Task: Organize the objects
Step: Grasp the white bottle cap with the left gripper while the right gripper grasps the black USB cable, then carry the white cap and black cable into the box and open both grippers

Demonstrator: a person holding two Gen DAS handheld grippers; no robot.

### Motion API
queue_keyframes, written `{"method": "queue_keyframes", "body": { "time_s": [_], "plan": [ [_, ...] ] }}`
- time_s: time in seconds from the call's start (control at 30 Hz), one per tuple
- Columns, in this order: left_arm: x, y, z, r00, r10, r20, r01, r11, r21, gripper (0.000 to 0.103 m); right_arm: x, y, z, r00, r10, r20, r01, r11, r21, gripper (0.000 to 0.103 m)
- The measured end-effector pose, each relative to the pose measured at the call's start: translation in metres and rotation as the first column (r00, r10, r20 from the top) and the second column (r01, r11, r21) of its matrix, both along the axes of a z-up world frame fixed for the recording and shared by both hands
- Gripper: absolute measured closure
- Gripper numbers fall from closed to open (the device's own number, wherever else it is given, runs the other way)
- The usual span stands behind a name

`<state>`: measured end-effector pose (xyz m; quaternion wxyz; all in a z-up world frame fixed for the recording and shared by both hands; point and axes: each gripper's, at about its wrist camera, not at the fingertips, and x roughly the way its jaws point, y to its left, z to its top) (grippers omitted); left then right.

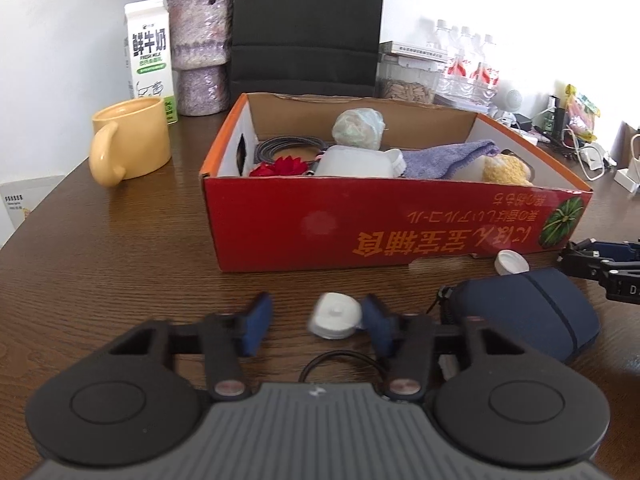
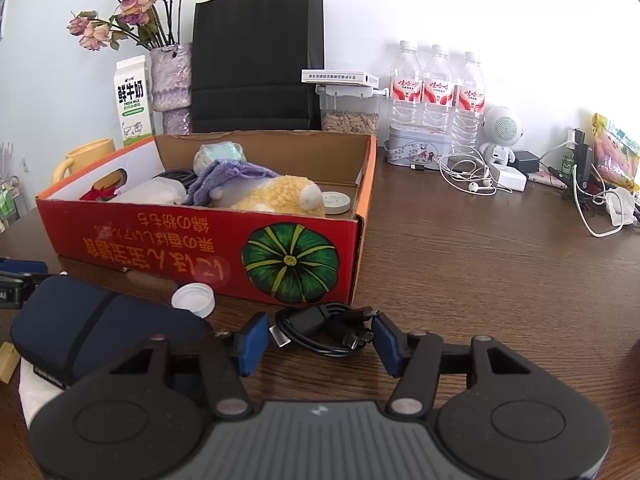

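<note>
Items on wooden table (image 2: 480, 280), front of red cardboard box (image 1: 360, 232):

1. Small white round plastic piece (image 1: 334, 316) – between fingers of left gripper (image 1: 316, 322). Touches right pad, gap on other side; fingers part-open, not yet pinching. Light, hard, smooth, prob. slippery; take across its rim, centred on pads.
2. Black cable bundle (image 2: 326, 330) – just ahead of box's near corner, between fingers of right gripper (image 2: 320, 338). Right pad at plug ends, left pad beside USB plug; firm hold cannot be told, reads as not yet clamped. Light, floppy, loops may spill; take across whole coil, not one strand.
3. Navy zip pouch (image 1: 532, 312) – lies between the two grippers. Soft, bulky.
4. White bottle cap (image 2: 193, 299) – beside pouch, against box front.

Box already holds plush toy, purple cloth etc.
</note>
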<state>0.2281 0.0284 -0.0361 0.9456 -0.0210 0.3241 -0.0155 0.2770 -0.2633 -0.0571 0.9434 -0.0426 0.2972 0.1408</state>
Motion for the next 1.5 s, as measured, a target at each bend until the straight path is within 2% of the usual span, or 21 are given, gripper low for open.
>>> {"method": "queue_keyframes", "body": {
  "time_s": [0.03,0.2,0.77,1.17,1.27,1.5],
  "plan": [
    [-0.001,0.0,0.0,1.0,-0.008,0.003,0.008,1.0,-0.006,0.076,-0.001,0.001,0.0,1.0,0.002,0.002,-0.002,1.0,-0.002,0.047],
    [-0.003,-0.001,0.002,1.0,0.008,0.015,-0.008,1.0,0.002,0.076,-0.005,0.004,0.0,1.0,0.005,0.015,-0.005,1.0,-0.004,0.047],
    [-0.019,0.002,0.023,0.986,0.061,0.154,-0.063,0.998,0.005,0.076,-0.022,0.009,0.011,0.992,0.024,0.127,-0.022,1.0,-0.019,0.047],
    [-0.022,0.002,0.055,0.968,0.048,0.246,-0.048,0.999,-0.005,0.076,-0.034,0.014,0.04,0.974,0.06,0.221,-0.06,0.998,-0.006,0.048],
    [-0.015,-0.003,0.063,0.965,0.035,0.261,-0.038,0.999,0.006,0.076,-0.033,0.021,0.051,0.966,0.084,0.245,-0.082,0.996,-0.02,0.048],
    [0.007,-0.011,0.08,0.955,0.037,0.294,-0.033,0.999,-0.018,0.076,-0.021,0.045,0.071,0.948,0.139,0.285,-0.132,0.99,-0.043,0.048]
  ]
}}
